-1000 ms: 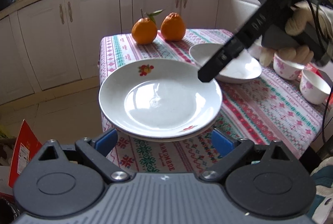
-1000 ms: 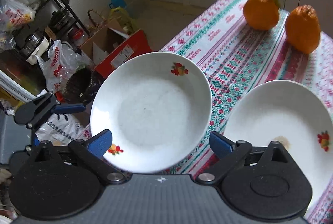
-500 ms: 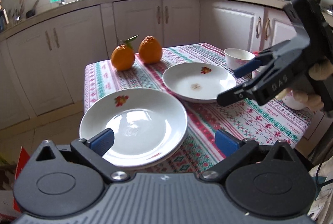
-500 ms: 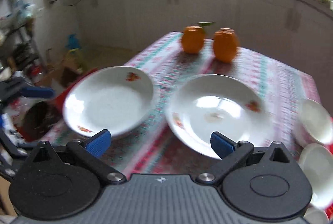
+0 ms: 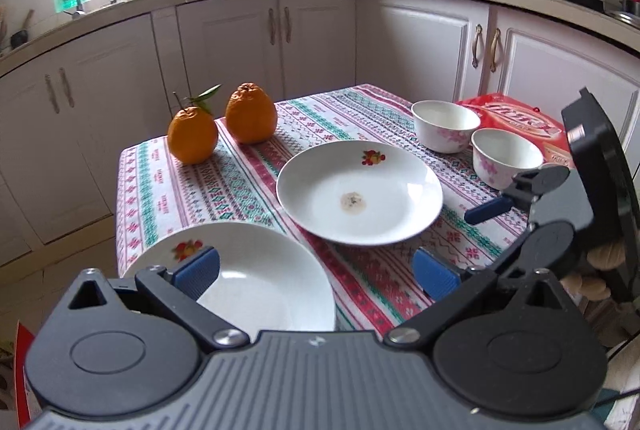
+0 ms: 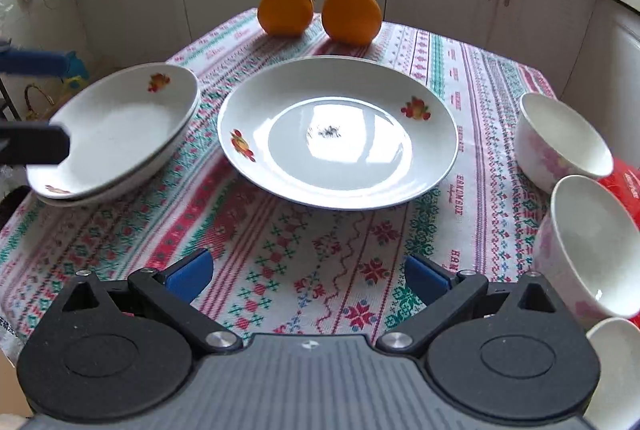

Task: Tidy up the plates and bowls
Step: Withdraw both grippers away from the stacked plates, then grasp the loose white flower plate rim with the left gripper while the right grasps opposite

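Two white plates lie stacked (image 6: pixel 116 130) at the table's near left corner. A single white plate (image 6: pixel 338 130) with a dark spot in its middle sits at the centre of the patterned cloth. In the left wrist view my left gripper (image 5: pixel 316 274) is open over the stack (image 5: pixel 256 286), holding nothing. My right gripper (image 6: pixel 307 276) is open and empty above bare cloth, short of the single plate (image 5: pixel 360 190). Pink-flowered bowls (image 6: pixel 560 142) (image 6: pixel 588 242) stand at the right edge, and a third (image 6: pixel 616 370) shows at the corner.
Two oranges (image 6: pixel 285 10) (image 6: pixel 351 12) sit at the table's far end. A red packet (image 5: pixel 516 118) lies under and behind the bowls. White kitchen cabinets ring the table, and a counter with a wok and a pot is behind them.
My left gripper drew back and rose from the stacked plates, its jaws a little wider. My right gripper swung from above the stack to face the single plate, lower over the cloth.
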The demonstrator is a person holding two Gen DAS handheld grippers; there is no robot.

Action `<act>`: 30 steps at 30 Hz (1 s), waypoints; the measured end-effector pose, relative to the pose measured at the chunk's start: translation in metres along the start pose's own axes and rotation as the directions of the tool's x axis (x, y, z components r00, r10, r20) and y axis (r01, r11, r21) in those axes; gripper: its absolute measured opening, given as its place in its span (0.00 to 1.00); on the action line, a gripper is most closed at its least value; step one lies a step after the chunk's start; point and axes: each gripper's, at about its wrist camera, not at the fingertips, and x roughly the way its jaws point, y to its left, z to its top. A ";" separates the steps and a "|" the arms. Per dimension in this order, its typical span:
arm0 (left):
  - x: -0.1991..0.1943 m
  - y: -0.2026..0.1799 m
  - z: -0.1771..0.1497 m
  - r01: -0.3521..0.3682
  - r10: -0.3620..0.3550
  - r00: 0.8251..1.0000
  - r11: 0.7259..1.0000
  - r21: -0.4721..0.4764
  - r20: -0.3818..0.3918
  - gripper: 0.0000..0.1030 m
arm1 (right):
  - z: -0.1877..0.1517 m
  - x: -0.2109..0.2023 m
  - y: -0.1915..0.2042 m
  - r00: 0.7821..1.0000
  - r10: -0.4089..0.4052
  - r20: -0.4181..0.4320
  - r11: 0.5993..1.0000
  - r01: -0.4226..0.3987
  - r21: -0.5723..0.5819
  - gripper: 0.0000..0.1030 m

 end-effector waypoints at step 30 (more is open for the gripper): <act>0.174 0.017 0.097 0.167 -0.131 0.965 0.975 0.147 -0.229 0.99 | 0.006 0.027 -0.019 0.998 -0.014 0.062 1.000 0.015 -0.009 1.00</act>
